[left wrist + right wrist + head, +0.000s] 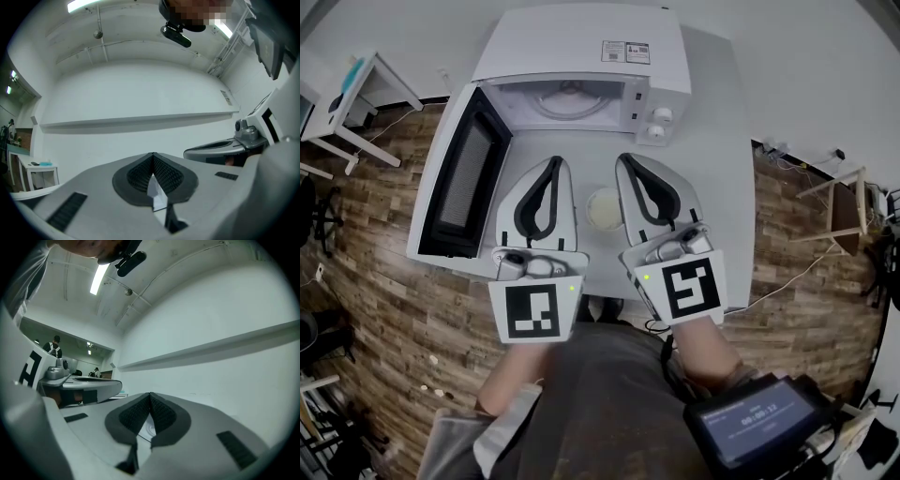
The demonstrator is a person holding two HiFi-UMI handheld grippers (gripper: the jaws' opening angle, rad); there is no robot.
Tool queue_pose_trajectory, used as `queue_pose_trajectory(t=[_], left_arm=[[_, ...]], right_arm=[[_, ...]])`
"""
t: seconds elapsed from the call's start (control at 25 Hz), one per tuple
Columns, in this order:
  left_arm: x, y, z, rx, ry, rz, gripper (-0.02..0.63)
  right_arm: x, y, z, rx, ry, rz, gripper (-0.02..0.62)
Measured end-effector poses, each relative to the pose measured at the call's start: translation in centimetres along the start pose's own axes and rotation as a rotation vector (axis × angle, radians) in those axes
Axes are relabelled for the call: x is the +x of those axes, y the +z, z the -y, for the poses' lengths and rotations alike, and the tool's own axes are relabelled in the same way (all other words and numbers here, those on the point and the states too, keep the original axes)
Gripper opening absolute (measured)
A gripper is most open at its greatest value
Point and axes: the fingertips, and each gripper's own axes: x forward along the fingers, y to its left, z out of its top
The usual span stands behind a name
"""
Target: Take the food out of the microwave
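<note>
The white microwave (581,56) stands at the back of the white table (727,216), its door (464,178) swung open to the left. Only the glass turntable (577,99) shows inside the cavity. A small round dish of pale food (605,208) sits on the table in front of the microwave, between my two grippers. My left gripper (555,162) lies left of the dish, shut with nothing in it; its pads meet (153,155). My right gripper (623,159) lies right of the dish, also shut and holding nothing (150,394).
The open door takes up the table's left side. Wood floor surrounds the table, with a small white side table (356,98) at far left and a stand (844,202) at right. A person's device (755,422) hangs at the lower right.
</note>
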Motion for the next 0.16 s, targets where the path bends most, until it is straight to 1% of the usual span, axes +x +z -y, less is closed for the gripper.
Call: queue_pose_trajectory(t=[0.16], left_arm=[[0.04, 0.00, -0.22, 0.002, 0.000, -0.002, 0.006]], right_arm=[[0.35, 0.36, 0.01, 0.000, -0.001, 0.008, 0.008]])
